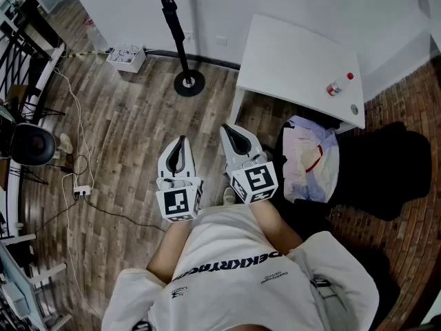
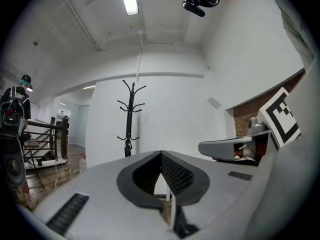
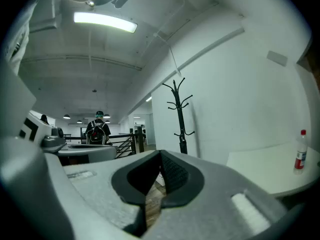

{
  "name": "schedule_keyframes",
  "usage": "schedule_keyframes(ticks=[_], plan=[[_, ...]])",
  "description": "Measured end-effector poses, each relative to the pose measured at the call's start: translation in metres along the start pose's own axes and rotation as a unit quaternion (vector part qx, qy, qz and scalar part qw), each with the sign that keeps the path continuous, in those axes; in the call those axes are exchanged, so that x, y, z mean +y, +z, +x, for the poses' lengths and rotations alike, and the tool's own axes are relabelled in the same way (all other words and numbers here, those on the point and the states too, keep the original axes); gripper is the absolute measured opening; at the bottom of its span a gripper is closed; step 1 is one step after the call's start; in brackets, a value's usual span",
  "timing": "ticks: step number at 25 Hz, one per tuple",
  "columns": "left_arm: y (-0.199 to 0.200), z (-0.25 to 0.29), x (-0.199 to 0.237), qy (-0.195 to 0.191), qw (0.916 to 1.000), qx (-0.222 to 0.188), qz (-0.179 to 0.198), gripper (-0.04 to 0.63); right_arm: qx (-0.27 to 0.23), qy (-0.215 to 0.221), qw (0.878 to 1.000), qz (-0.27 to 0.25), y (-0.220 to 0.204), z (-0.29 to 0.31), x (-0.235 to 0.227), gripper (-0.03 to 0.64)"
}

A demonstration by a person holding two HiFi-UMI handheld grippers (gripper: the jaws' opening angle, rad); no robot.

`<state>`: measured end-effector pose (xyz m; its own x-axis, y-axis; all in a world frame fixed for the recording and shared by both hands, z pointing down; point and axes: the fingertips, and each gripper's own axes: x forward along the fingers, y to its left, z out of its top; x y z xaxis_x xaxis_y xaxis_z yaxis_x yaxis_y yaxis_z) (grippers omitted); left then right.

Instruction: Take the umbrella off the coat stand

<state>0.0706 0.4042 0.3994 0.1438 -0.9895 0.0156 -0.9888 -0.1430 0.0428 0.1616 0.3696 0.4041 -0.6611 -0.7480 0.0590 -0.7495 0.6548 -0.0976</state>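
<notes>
Two tools are held level and side by side in front of the person's chest, the left tool point(image 1: 181, 141) and the right tool point(image 1: 231, 131), each with its jaws pressed together on nothing, above the wooden floor point(image 1: 131, 129). We find the umbrella point(image 1: 169, 9) hard to make out. It is a short, black, folded shape hanging against the equally black pole of the coat stand point(image 1: 181, 50), well apart from both tools, and the stand's top is cut off by the head view's upper edge. By the wall, left of the stand's round base, sits a white crate point(image 1: 138, 62) holding small pale things too small for us to name. Beside the white table point(image 1: 289, 54), which carries a red-capped bottle point(image 1: 333, 88), lies a pale bundle point(image 1: 310, 158) of cloth; whether it is a bag or a heap, we cannot tell.
</notes>
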Motion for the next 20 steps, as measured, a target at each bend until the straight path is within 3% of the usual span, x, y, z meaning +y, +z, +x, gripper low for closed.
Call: schedule_keyframes(ticks=[4,14,20], plan=[[-0.004,0.013,-0.011,0.007,0.9999,0.005,-0.008,-0.003,-0.010,0.015,1.000,0.017,0.003,-0.001,-0.015,-0.003],[-0.016,0.041,-0.045,0.021,0.9995,-0.007,-0.023,-0.003,-0.012,0.032,0.999,0.006,0.000,0.003,-0.058,-0.002],[-0.034,0.050,-0.046,0.018,0.9991,0.012,-0.036,-0.003,-0.009,0.040,0.999,0.014,-0.006,0.018,-0.067,-0.002]])
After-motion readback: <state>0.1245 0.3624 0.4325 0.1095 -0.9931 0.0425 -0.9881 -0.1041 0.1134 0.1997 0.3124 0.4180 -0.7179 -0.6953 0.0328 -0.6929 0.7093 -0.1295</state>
